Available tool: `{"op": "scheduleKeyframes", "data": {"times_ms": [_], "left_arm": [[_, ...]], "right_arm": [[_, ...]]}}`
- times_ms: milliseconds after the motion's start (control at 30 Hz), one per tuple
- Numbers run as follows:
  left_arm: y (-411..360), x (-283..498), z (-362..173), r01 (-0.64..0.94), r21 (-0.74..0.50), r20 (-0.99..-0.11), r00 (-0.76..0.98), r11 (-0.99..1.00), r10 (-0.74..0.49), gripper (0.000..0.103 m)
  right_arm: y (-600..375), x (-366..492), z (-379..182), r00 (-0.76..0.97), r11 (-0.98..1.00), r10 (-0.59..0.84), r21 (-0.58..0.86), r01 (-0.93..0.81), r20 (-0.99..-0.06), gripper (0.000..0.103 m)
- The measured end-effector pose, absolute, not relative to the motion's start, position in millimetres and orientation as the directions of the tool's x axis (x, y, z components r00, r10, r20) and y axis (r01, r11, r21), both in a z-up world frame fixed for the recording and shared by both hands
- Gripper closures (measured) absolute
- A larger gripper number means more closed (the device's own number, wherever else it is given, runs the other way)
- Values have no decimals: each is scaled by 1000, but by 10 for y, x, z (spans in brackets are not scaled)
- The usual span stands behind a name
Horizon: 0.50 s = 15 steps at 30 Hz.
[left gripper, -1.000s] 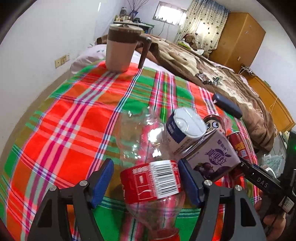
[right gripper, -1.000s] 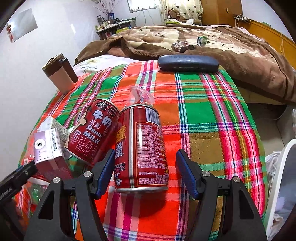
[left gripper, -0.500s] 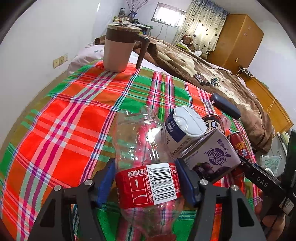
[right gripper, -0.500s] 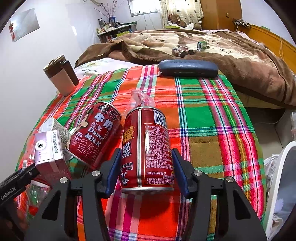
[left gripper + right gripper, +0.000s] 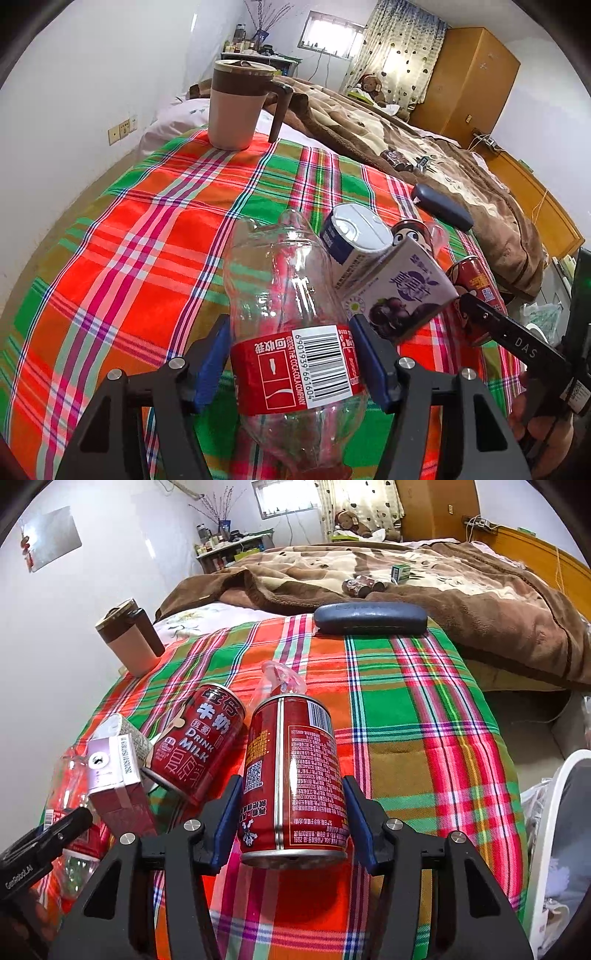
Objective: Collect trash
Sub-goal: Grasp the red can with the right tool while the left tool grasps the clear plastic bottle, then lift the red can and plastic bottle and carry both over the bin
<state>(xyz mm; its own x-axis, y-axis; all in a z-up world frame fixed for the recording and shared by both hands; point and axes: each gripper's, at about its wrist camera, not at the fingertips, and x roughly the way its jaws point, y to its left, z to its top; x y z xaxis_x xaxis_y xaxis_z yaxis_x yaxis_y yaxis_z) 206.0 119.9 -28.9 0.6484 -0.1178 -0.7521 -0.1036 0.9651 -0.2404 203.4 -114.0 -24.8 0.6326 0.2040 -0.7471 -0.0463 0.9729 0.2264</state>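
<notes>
My left gripper (image 5: 291,358) is shut on a clear plastic cola bottle (image 5: 288,317) with a red label and holds it off the plaid cloth (image 5: 147,236). My right gripper (image 5: 293,819) is shut on a red can (image 5: 293,771), lifted slightly. On the cloth lie a second red milk can (image 5: 195,742), a purple juice carton (image 5: 399,291), a blue-and-white carton (image 5: 354,236) and a crumpled clear wrapper (image 5: 280,675).
A beige and brown mug (image 5: 236,107) stands at the cloth's far corner. A dark blue glasses case (image 5: 369,618) lies at the far edge by the brown blanket (image 5: 443,590). A white bin rim (image 5: 550,812) with a bag shows at the right.
Both grippers closed onto their objects: the left on the bottle, the right on the red can. Both objects have since risen slightly off the cloth.
</notes>
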Motion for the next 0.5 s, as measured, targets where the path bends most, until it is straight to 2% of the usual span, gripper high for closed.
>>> {"op": "scheduleKeyframes", "data": {"times_ms": [500], "left_arm": [[905, 1633, 2, -25, -231, -705, 694, 973, -150, 39]], "right_arm": [[-1347, 1698, -69, 672, 966, 213, 255, -37, -710, 49]]}}
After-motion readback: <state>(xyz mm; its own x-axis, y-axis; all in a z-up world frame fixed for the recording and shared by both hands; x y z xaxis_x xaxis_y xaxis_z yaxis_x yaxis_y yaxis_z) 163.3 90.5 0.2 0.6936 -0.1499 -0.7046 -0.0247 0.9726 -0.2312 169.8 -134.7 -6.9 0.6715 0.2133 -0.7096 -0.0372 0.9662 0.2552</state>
